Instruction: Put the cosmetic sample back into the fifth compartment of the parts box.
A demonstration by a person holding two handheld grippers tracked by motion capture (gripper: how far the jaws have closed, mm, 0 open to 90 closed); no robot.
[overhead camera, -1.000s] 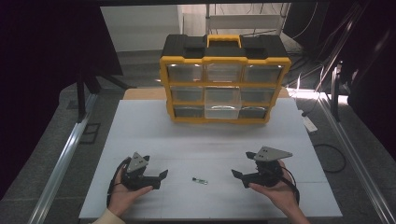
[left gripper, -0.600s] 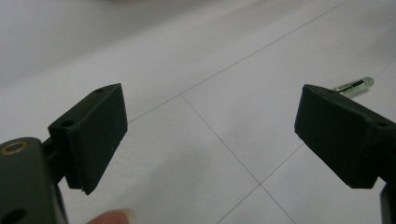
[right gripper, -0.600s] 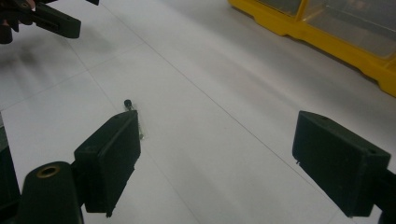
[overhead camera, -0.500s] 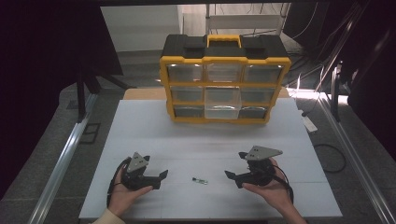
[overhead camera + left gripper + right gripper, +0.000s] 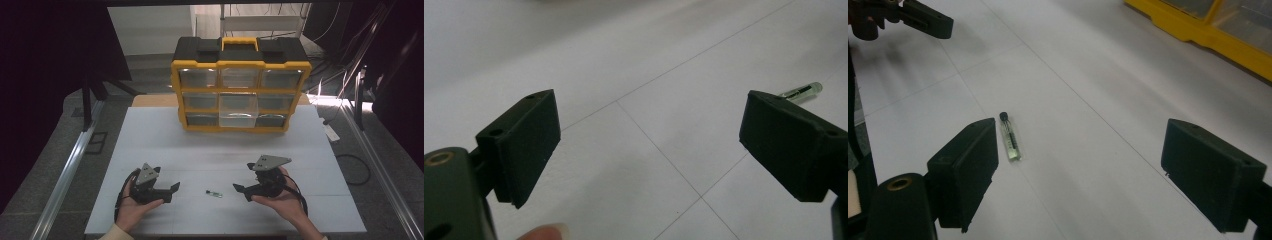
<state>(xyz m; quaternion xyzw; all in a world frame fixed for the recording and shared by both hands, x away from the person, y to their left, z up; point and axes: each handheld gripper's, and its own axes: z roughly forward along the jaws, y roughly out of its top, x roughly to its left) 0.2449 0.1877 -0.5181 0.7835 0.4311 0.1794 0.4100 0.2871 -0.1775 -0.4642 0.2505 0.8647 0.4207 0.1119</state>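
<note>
A small clear glass vial (image 5: pixel 213 193) with a black cap lies flat on the white table (image 5: pixel 220 145), near its front edge. My left gripper (image 5: pixel 171 192) rests to the left of it, open and pointing right. My right gripper (image 5: pixel 241 192) is close on the vial's right, open and pointing left. In the right gripper view the vial (image 5: pixel 1010 135) lies just ahead of the left jaw of my right gripper (image 5: pixel 1078 170), nothing between the jaws. In the left gripper view the vial (image 5: pixel 801 91) peeks over the right jaw of my left gripper (image 5: pixel 649 145).
A yellow and black drawer organizer (image 5: pixel 240 85) stands at the back of the table, with its clear bottom-middle drawer (image 5: pixel 239 114) pulled partly out. Its yellow base (image 5: pixel 1198 30) shows far right in the right gripper view. Metal rails run along both table sides.
My right gripper has slid left toward the vial. The left gripper and the vial have stayed where they were.
</note>
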